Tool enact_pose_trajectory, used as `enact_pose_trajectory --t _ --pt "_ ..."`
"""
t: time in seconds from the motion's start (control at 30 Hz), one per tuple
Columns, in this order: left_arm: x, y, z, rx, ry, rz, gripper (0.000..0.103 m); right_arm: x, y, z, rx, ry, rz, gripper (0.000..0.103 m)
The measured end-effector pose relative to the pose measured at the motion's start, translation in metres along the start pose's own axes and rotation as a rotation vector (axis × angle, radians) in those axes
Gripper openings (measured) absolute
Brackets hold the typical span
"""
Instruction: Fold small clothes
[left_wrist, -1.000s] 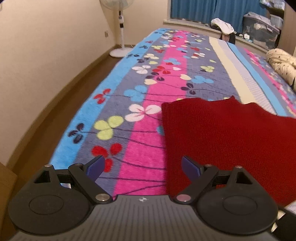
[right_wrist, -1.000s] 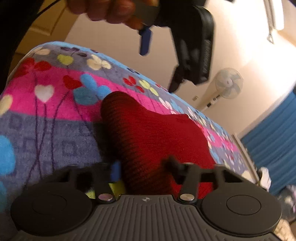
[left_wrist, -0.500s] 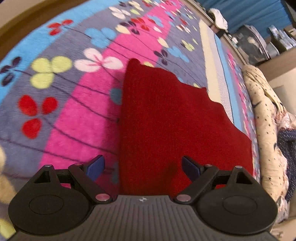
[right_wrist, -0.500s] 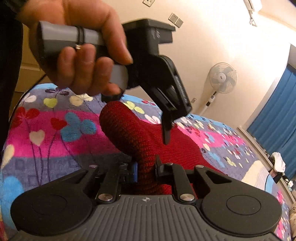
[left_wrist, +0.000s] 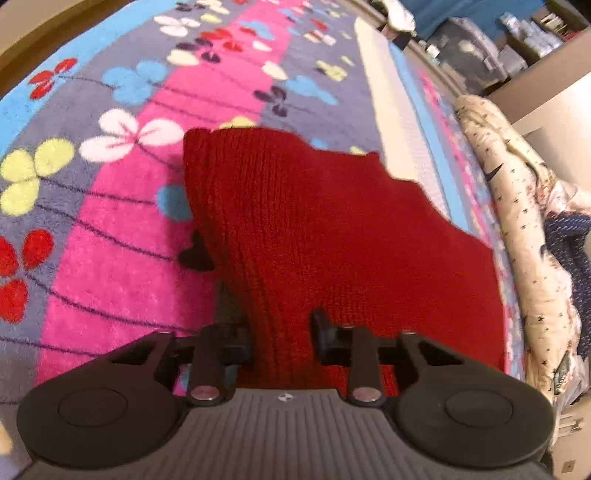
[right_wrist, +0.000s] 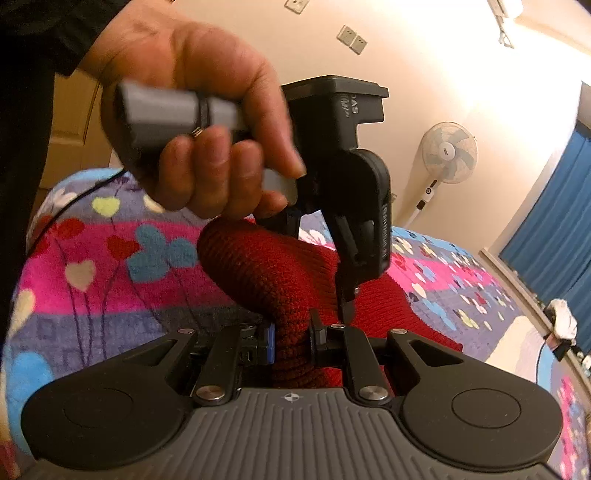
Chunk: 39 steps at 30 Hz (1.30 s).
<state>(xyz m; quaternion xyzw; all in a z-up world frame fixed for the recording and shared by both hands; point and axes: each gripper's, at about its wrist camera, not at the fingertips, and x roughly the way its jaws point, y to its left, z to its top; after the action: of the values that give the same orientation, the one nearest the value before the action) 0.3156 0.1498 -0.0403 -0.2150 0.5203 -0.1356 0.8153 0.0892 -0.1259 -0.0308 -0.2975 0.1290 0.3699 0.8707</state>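
The left gripper (left_wrist: 282, 332) has been lowered, its jaws just closed onto the red knit garment's (left_wrist: 332, 236) near edge on the bed (left_wrist: 122, 236). The right gripper (right_wrist: 291, 341) is clenched alongside. Shallow pinches could be pulled free, causing a crooked fold.

A dark red ribbed knit garment (left_wrist: 332, 236) lies on the flowered bed, its near edge bunched and raised.

Count, placed relative to the flowered blanket (left_wrist: 122, 229): one red knit garment (left_wrist: 332, 236) lying on it; two grippers, left (left_wrist: 281, 334) and right (right_wrist: 291, 345), at its near edge; one hand (right_wrist: 207, 147) above it; one standing fan (right_wrist: 448, 153) beyond it.
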Motion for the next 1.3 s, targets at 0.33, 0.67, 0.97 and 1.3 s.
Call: enact_pose_trajectory --t 0.33,0.67,0.97,1.3 --pt "-0.088 0.031 -0.036 0.005 -0.137 -0.059 0.026 -0.024 0.025 0.034 0.048 -0.124 0.060 0.016" --pt "-0.153 0.110 -0.053 -0.256 -0.295 0.237 0.064 -0.030 0.014 0.050 0.438 -0.044 0.142 0.015" --pt "-0.127 0.017 -0.062 0.048 -0.320 0.251 0.064 -0.104 -0.104 -0.063 1.207 0.052 -0.075 0.014" --pt "-0.072 -0.052 -0.084 0.278 -0.244 0.359 0.066 -0.149 -0.109 -0.168 1.579 0.157 -0.274 0.014"
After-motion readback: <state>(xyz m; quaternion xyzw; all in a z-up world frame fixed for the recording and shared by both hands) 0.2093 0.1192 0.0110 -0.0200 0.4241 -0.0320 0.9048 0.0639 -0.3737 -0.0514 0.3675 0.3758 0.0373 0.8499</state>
